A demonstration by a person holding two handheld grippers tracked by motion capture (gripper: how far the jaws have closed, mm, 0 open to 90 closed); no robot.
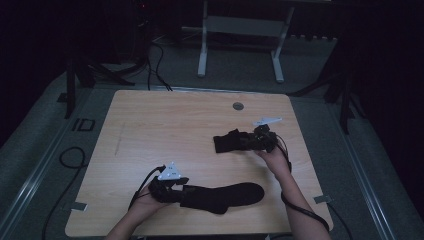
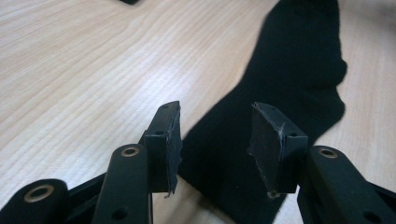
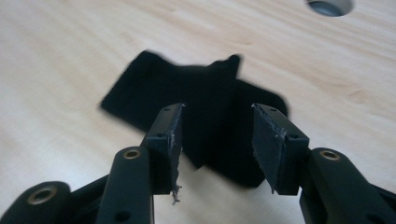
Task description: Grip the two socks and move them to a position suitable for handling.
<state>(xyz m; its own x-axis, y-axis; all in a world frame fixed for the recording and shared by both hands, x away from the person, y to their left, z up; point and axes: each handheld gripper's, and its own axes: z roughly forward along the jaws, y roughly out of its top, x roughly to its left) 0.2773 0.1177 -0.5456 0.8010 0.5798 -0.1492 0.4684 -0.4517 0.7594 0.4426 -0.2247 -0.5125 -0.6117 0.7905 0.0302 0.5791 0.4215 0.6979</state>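
Note:
A long black sock [image 1: 225, 196] lies flat near the front edge of the wooden table [image 1: 165, 130]. My left gripper [image 1: 181, 192] sits at its cuff end, jaws open, and in the left gripper view the sock [image 2: 285, 84] stretches away between and beyond the fingertips [image 2: 164, 135]. A second black sock [image 1: 227, 141], folded into a small bundle, lies at the right middle of the table. My right gripper [image 1: 250, 141] is at its right edge, open. In the right gripper view the folded sock [image 3: 205, 107] lies just ahead of the open jaws, one corner sticking up.
A round grey cable hole [image 1: 238, 106] sits near the table's far edge, and the hole [image 3: 329, 5] also appears at the top of the right gripper view. White desk legs [image 1: 202, 50] and cables lie on the floor beyond. The left half of the tabletop is bare wood.

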